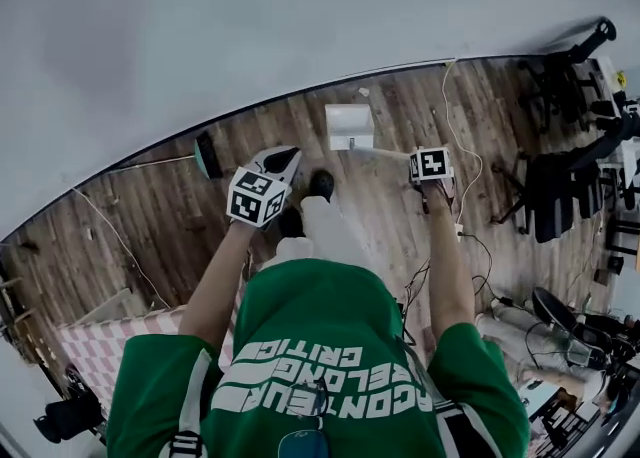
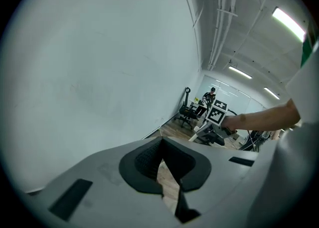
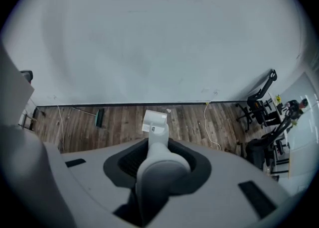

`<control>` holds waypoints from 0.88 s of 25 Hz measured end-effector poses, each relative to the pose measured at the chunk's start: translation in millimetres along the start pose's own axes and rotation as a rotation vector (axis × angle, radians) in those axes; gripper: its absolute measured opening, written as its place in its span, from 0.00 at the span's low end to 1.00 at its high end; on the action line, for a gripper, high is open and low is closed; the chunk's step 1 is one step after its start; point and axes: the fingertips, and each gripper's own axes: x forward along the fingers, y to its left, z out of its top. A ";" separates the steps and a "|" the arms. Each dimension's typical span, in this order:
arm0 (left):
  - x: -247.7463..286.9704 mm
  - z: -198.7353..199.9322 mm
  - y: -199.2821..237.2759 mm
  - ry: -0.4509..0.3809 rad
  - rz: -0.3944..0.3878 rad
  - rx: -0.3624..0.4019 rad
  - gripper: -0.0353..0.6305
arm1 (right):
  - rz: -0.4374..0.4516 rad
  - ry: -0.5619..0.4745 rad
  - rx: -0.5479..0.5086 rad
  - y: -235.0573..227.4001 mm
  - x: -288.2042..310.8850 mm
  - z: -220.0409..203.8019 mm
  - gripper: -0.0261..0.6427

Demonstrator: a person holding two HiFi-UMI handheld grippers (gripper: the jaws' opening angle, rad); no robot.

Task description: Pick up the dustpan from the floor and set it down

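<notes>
The dustpan has a white pan (image 1: 349, 126) and a long pale handle (image 1: 388, 153). My right gripper (image 1: 420, 168) points steeply down and is shut on the handle's upper end. In the right gripper view the handle (image 3: 159, 165) runs up between the jaws of the gripper (image 3: 158, 145) to the pan (image 3: 154, 120), which is over the wooden floor near the wall. Whether the pan touches the floor I cannot tell. My left gripper (image 1: 278, 159) is off to the left of the pan. Its jaws (image 2: 162, 147) stand a little apart with only floor showing between them.
A green brush head (image 1: 207, 156) on a stick lies by the wall to the left. A white cable (image 1: 455, 126) runs over the floor on the right, with black office chairs (image 1: 560, 186) beyond it. A pink checked mat (image 1: 100, 346) is at the lower left.
</notes>
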 end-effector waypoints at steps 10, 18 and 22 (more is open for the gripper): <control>5.8 5.8 39.2 0.018 0.112 -0.070 0.05 | 0.050 0.067 -0.101 12.2 62.3 60.4 0.21; 24.4 12.7 61.9 0.034 0.171 -0.108 0.05 | 0.093 0.109 -0.169 21.8 106.2 100.3 0.20; 32.0 16.7 69.2 0.044 0.199 -0.127 0.04 | 0.106 0.138 -0.198 26.4 125.8 114.6 0.20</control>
